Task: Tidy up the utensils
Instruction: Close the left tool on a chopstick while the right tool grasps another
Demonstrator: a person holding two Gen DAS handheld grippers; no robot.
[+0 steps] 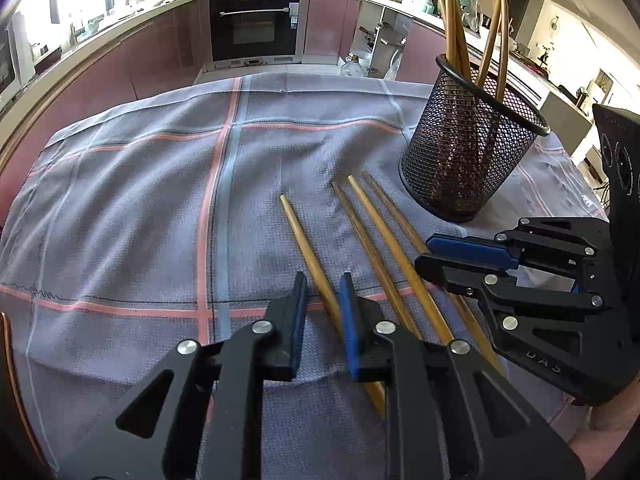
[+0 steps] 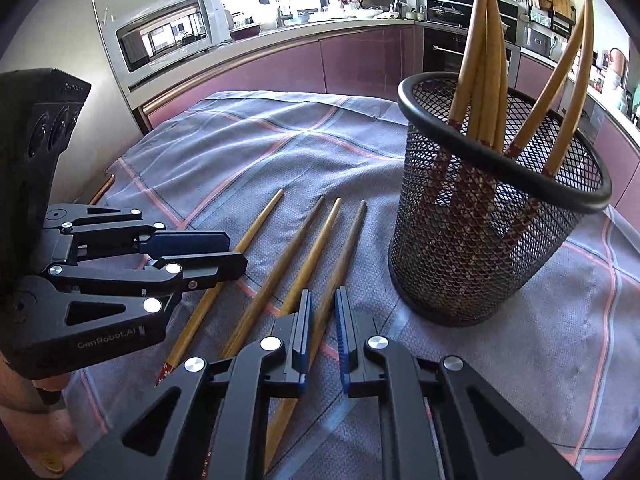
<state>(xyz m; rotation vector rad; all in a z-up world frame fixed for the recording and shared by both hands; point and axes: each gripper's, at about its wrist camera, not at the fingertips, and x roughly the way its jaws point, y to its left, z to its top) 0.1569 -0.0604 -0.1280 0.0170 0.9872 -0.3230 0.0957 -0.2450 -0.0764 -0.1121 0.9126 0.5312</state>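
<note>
Several wooden chopsticks lie side by side on a grey checked cloth (image 1: 140, 200). My left gripper (image 1: 323, 280) is open and straddles the leftmost chopstick (image 1: 304, 240), jaws either side of it, low over the cloth. My right gripper (image 2: 323, 300) is open and straddles the rightmost chopstick (image 2: 348, 248). Each gripper shows in the other's view, the right one (image 1: 424, 252) and the left one (image 2: 236, 252). A black mesh cup (image 1: 472, 152) behind the chopsticks holds several more chopsticks upright; it also shows in the right wrist view (image 2: 496, 220).
The cloth (image 2: 240, 148) covers a table with a wooden edge (image 2: 104, 188). Kitchen cabinets, an oven (image 1: 256, 24) and a microwave (image 2: 168, 32) stand behind. The mesh cup stands right of the lying chopsticks, close to my right gripper.
</note>
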